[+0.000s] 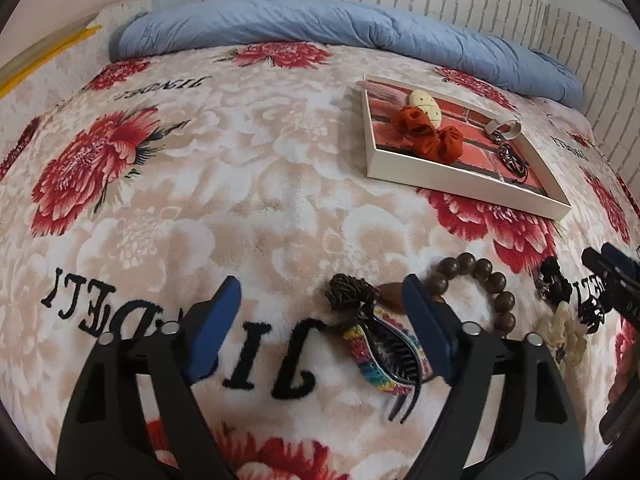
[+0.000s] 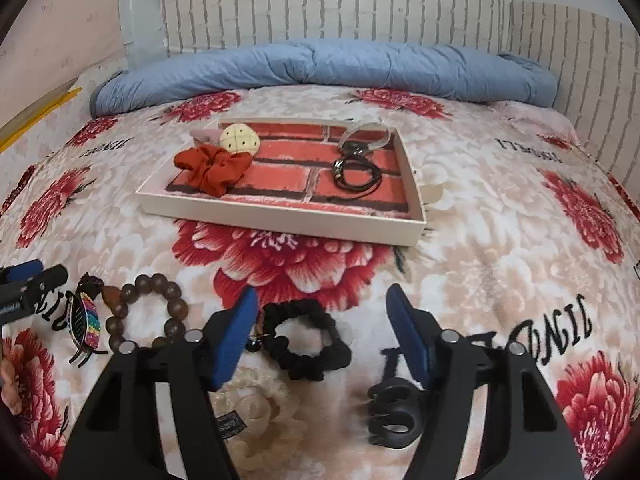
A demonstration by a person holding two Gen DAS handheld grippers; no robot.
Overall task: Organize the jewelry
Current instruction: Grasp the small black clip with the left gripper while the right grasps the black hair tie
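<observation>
On the flowered blanket, my left gripper [image 1: 322, 292] stands open over a rainbow hair claw [image 1: 380, 348], which lies between the jaws near the right finger, with no pad pressing on it. A brown bead bracelet [image 1: 480, 280] lies just beyond that finger. My right gripper [image 2: 323, 296] is open around a black scrunchie [image 2: 304, 344], which lies close to the left finger. Under it are a cream scrunchie [image 2: 260, 416] and a black claw clip [image 2: 394, 412]. Farther back is the white tray [image 2: 280, 220] with a red scrunchie [image 2: 212, 168] and black hair ties [image 2: 356, 176].
A rolled blue quilt [image 2: 320, 68] runs along the far side of the bed against a white brick-pattern wall. The tray [image 1: 460, 184] also holds a cream oval clip [image 1: 424, 104]. The other gripper's tip [image 1: 612, 272] shows at the right edge.
</observation>
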